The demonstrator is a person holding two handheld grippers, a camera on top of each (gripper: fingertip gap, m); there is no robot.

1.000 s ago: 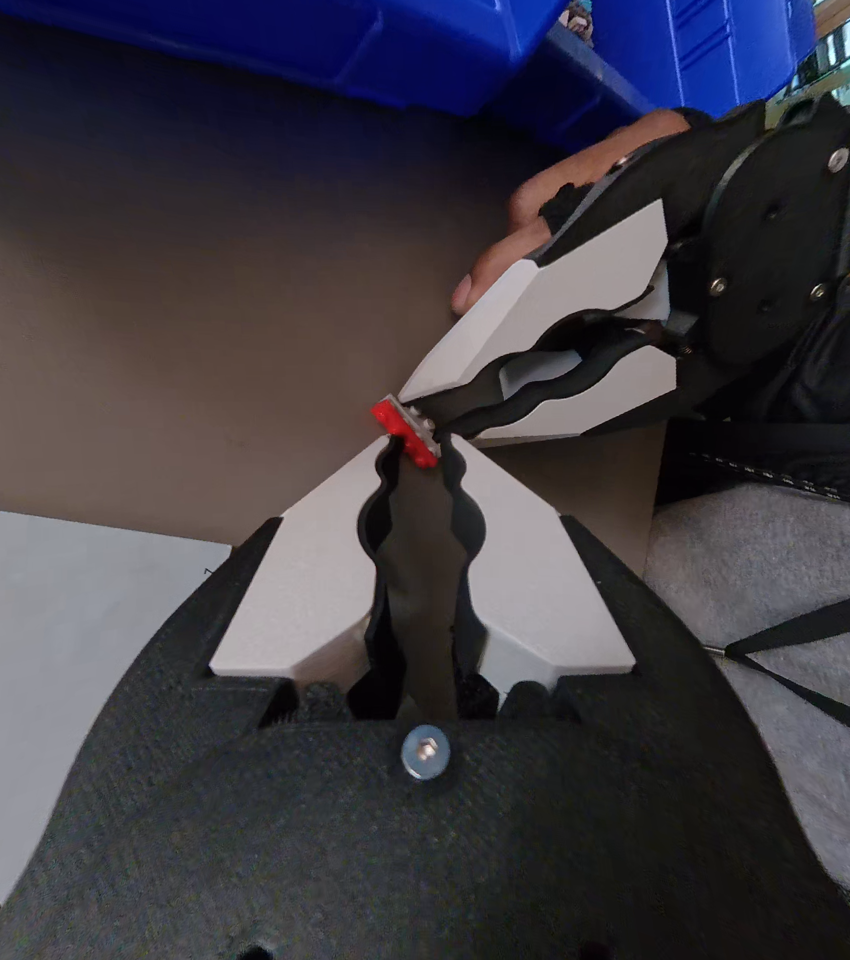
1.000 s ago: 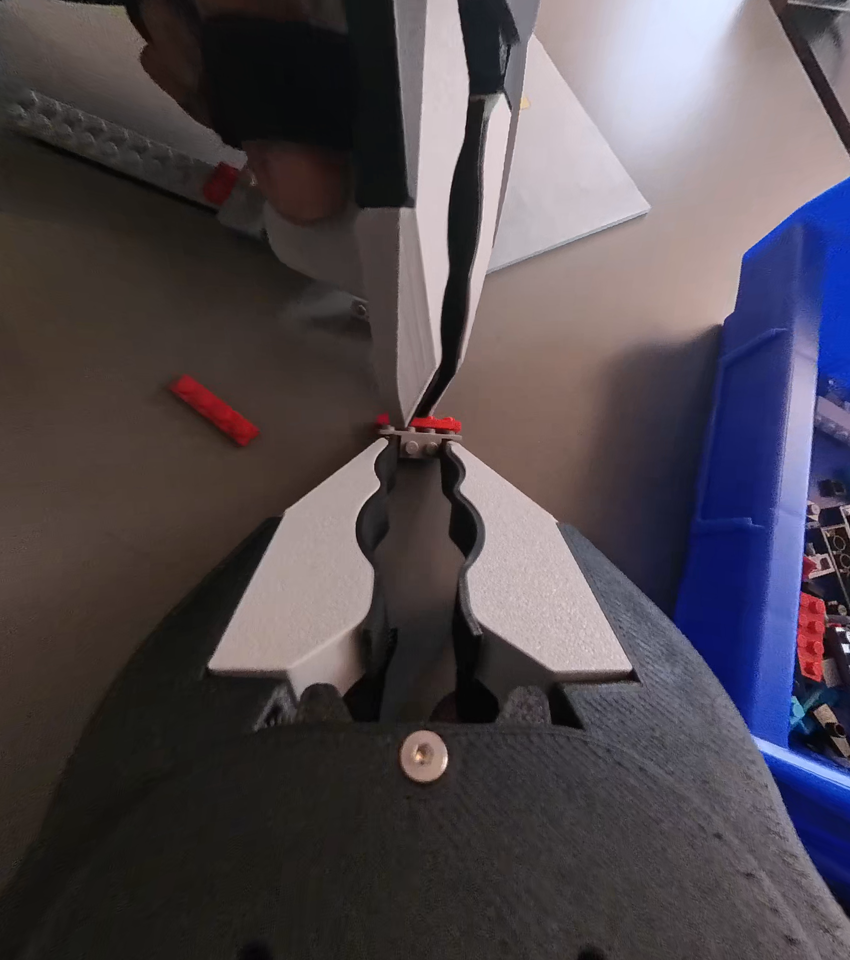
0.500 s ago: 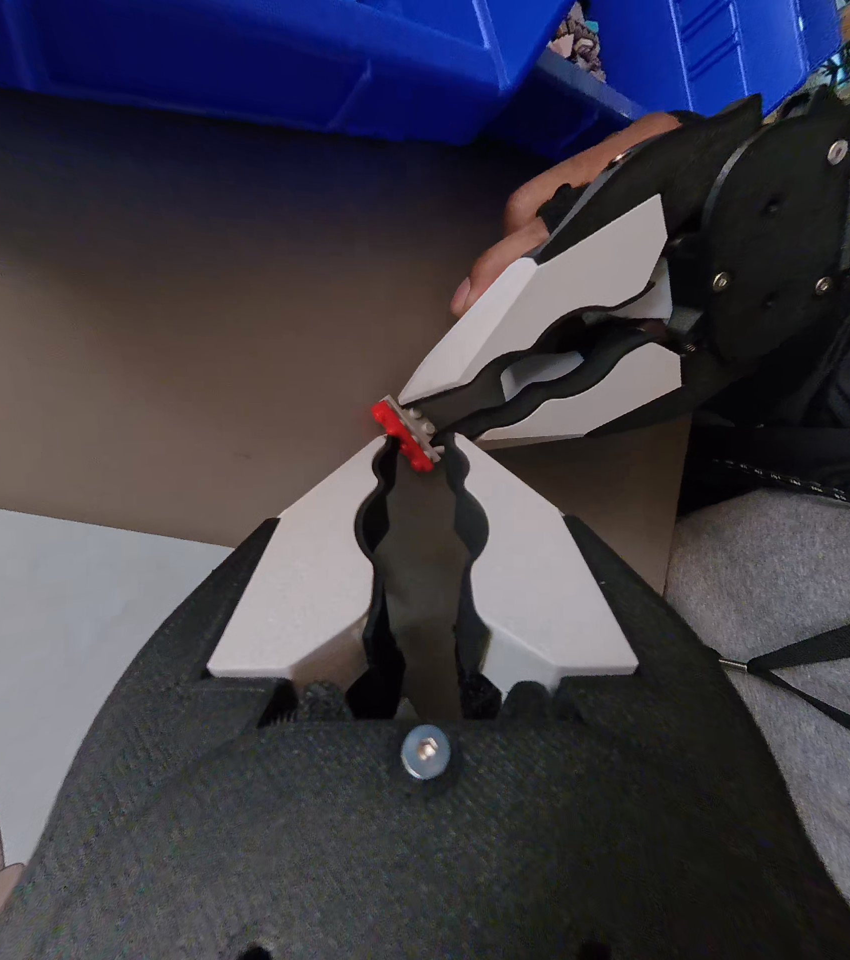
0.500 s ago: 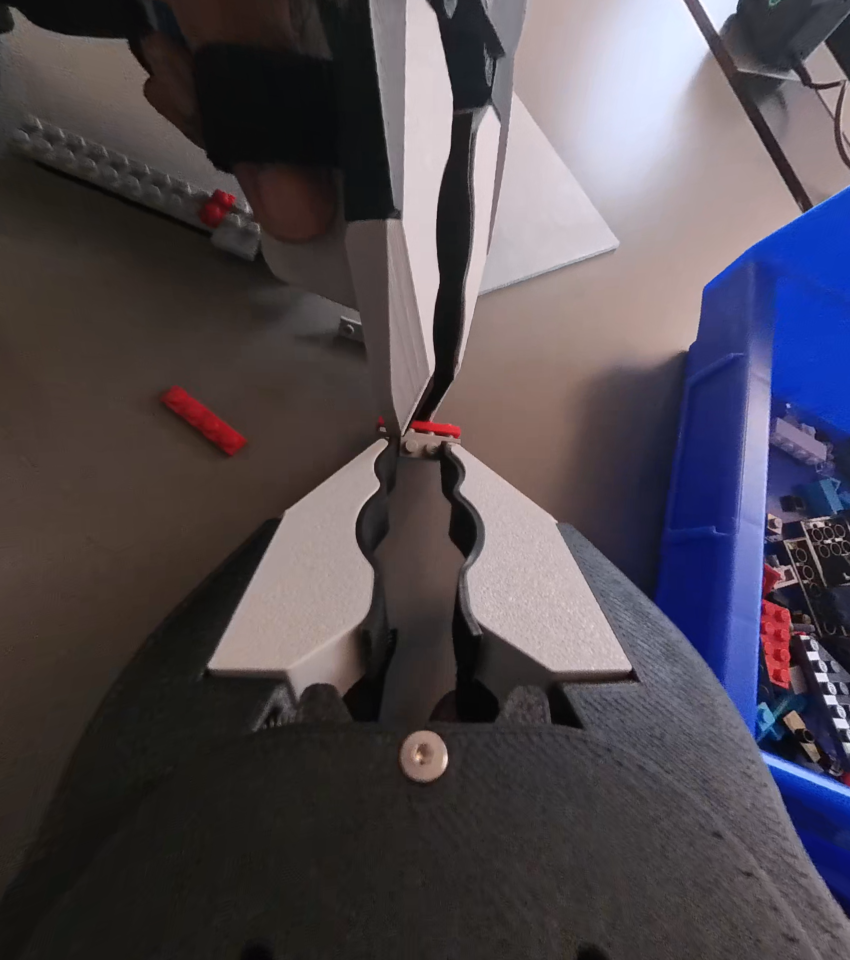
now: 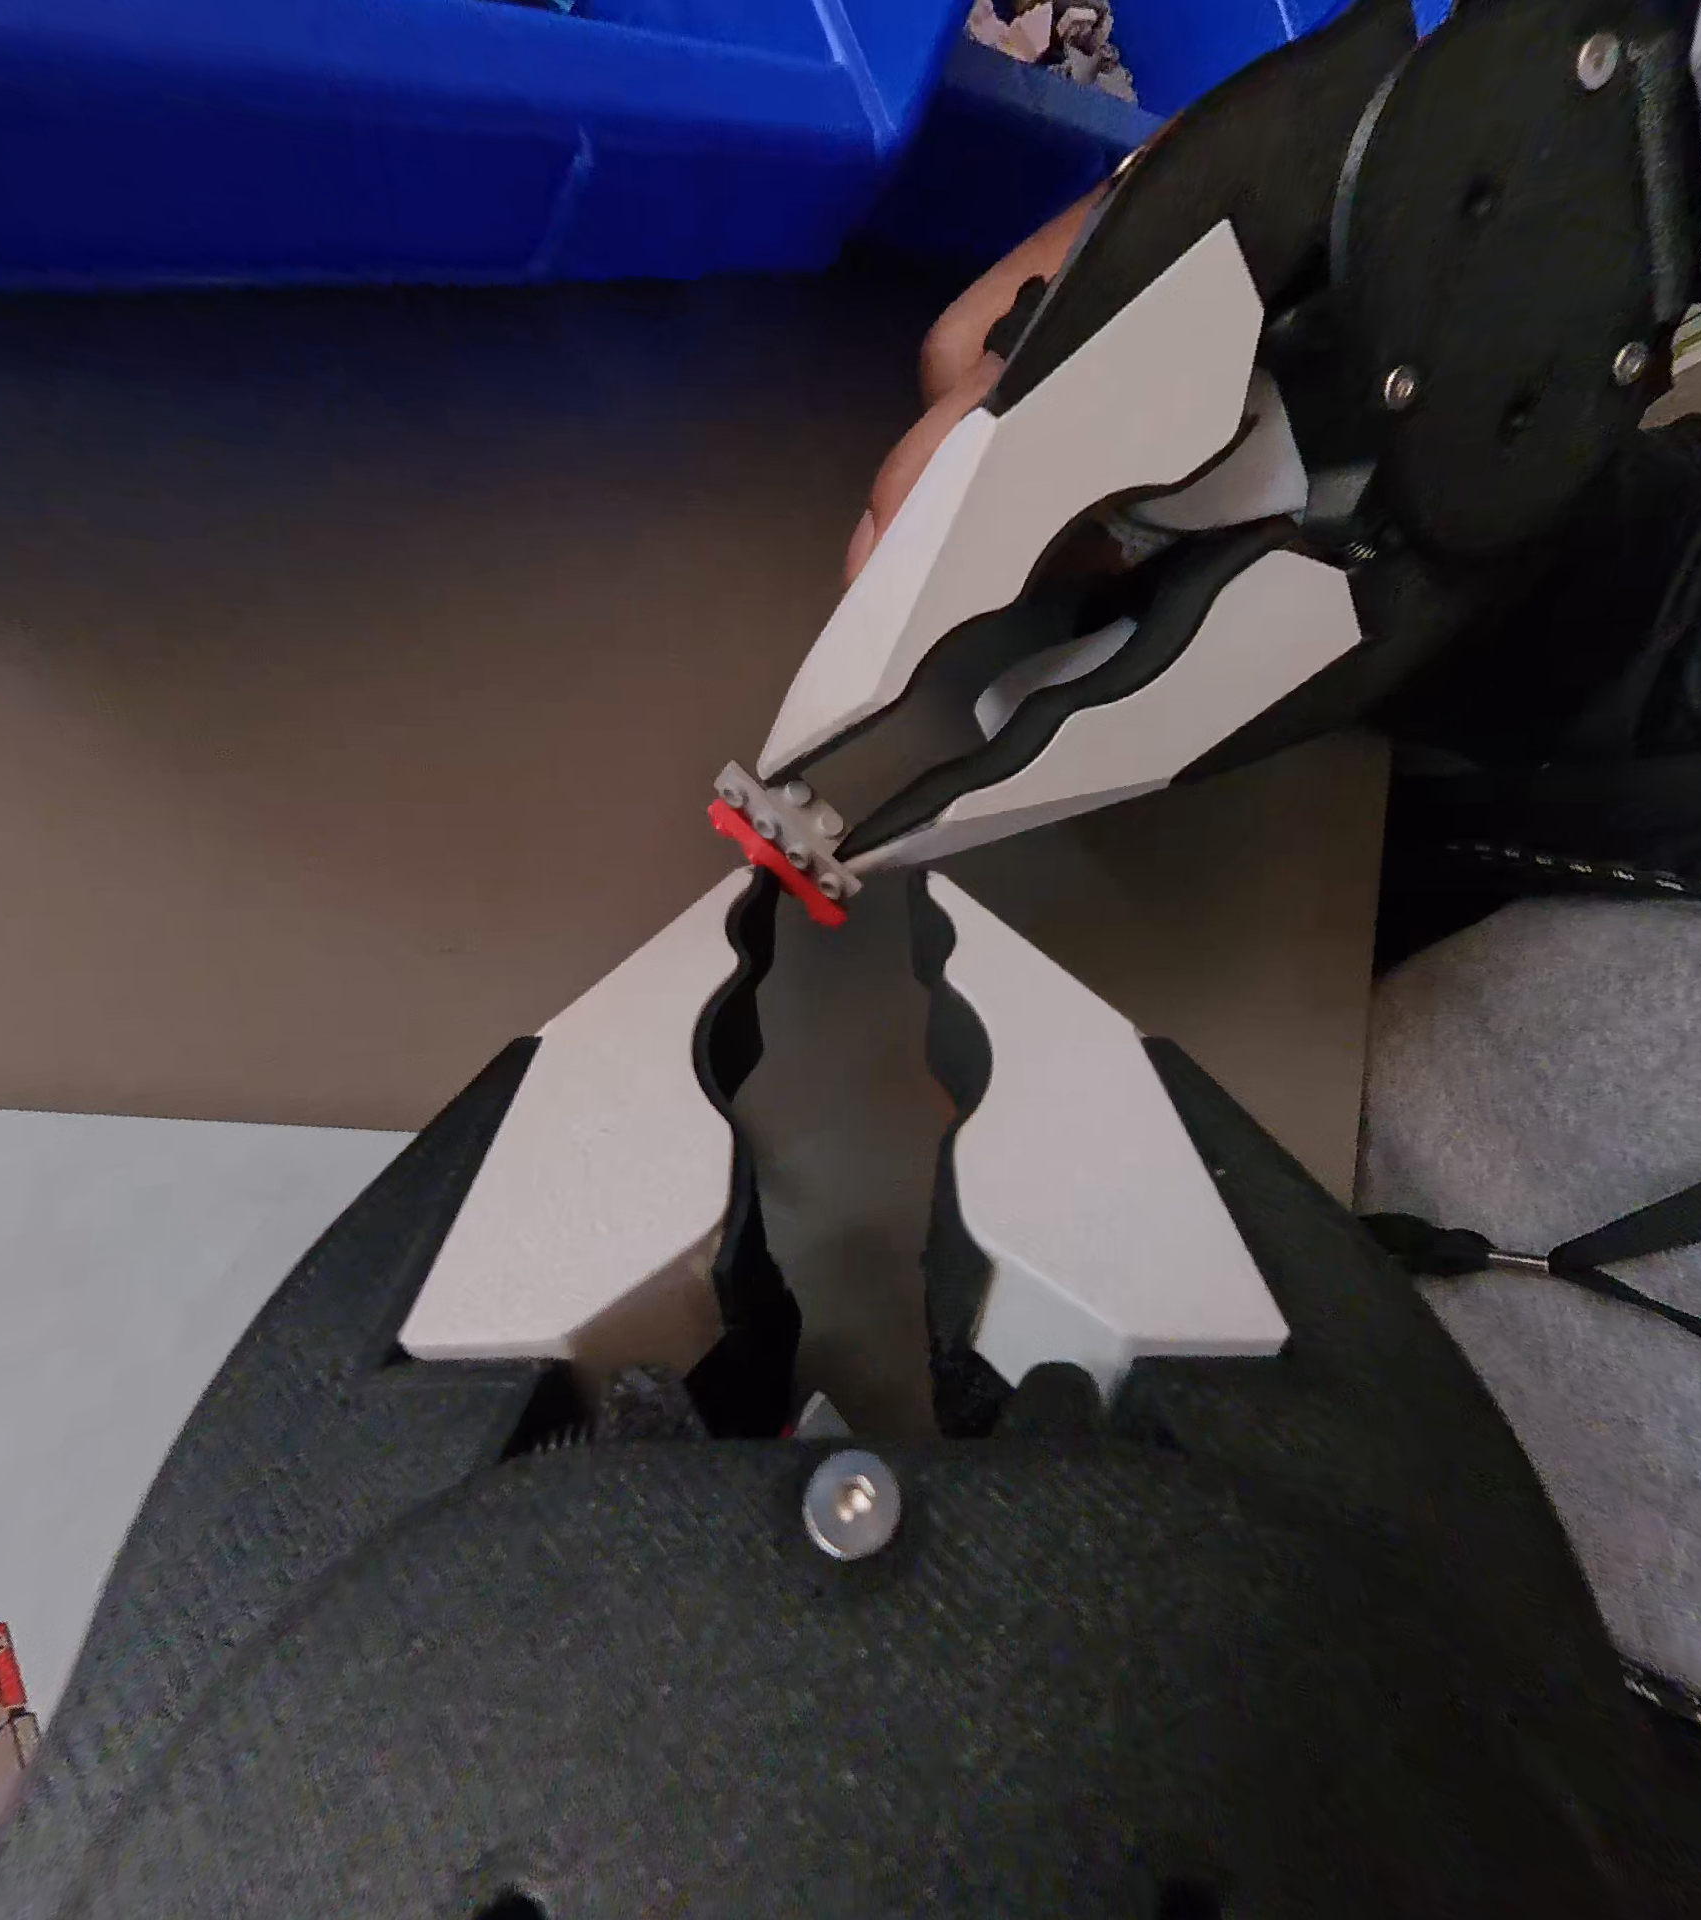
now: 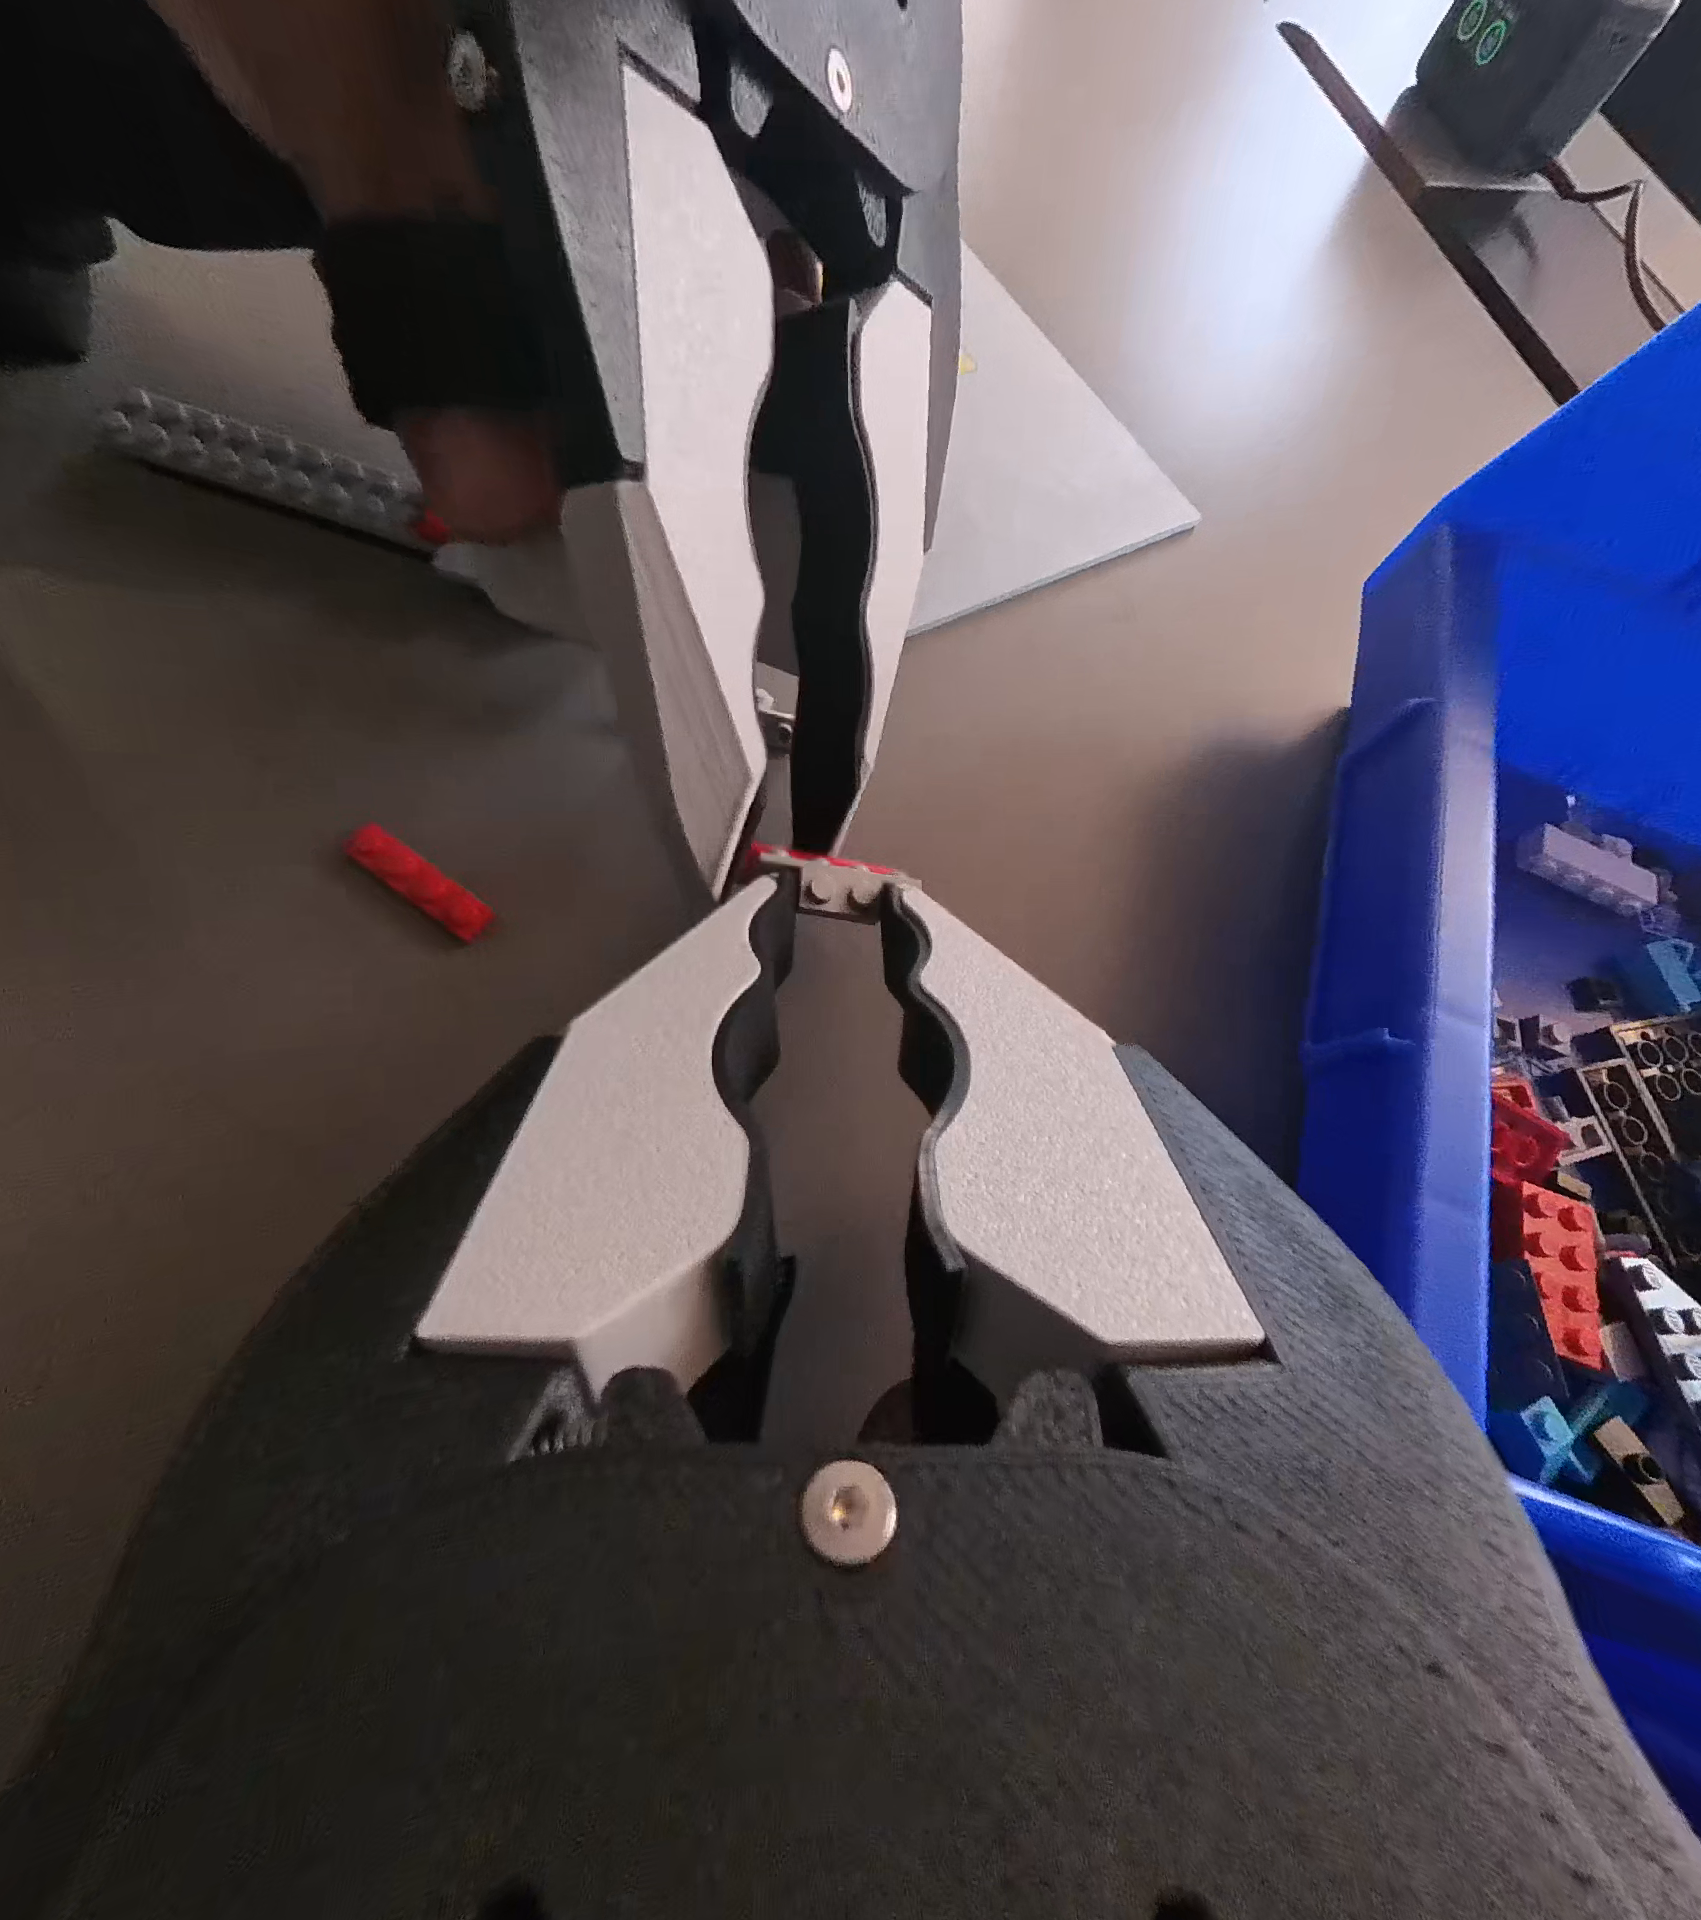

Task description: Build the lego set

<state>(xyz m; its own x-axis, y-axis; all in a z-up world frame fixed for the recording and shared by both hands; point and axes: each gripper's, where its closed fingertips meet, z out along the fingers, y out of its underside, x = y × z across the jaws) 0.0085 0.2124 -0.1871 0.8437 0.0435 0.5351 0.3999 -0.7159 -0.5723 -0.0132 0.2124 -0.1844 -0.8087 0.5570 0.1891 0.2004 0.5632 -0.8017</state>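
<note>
Left wrist view: the left tongs (image 5: pixel 830 883) stand spread, their tips parted to either side of a small red lego plate (image 5: pixel 773 868) that is mated under a small grey studded lego plate (image 5: pixel 789 826). The right tongs (image 5: pixel 810 821) reach in from the upper right and pinch the grey plate by its edges. The pair hangs in the air above the brown worktop (image 5: pixel 306 675), with blue plastic bins (image 5: pixel 358 135) behind and a printed instruction sheet (image 5: pixel 46 1351) at lower left.

Right wrist view: the right tongs (image 6: pixel 841 896) grip the grey plate (image 6: pixel 844 894); the red plate (image 6: pixel 825 860) shows as a thin strip behind it. The left tongs (image 6: pixel 794 842) point down from above, slightly parted. A loose red flat lego strip (image 6: pixel 418 883) lies on the worktop, a long grey studded lego plate (image 6: pixel 274 462) farther off, and a blue bin of mixed bricks (image 6: pixel 1604 1195) at the right.

The join looks made. To finish well, keep the right grip firm and draw the left tongs straight back, so neither tip drags the red plate askew.
</note>
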